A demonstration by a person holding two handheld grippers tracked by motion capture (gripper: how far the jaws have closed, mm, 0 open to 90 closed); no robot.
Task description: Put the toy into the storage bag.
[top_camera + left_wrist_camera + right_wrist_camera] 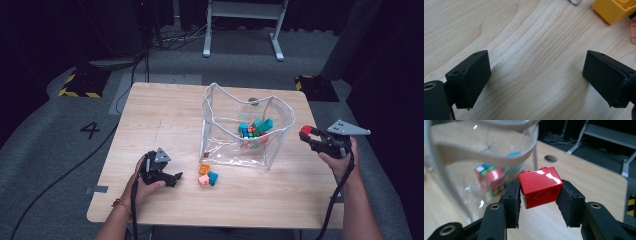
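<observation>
Right gripper's fingers [511, 202] clamp the red brick [540, 187]; left gripper's fingers [471, 80] apart.

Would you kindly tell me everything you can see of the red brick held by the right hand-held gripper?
The red brick is a glossy, plastic-looking toy block with round studs on its far side and a round moulded mark on the face towards the camera. It sits tilted between the black pads of the right hand-held gripper, which press on two opposite sides. It is held above the wooden table, just right of the clear bag, apart from it.

Number 4 [90, 130] on grey floor [45, 145]
</observation>
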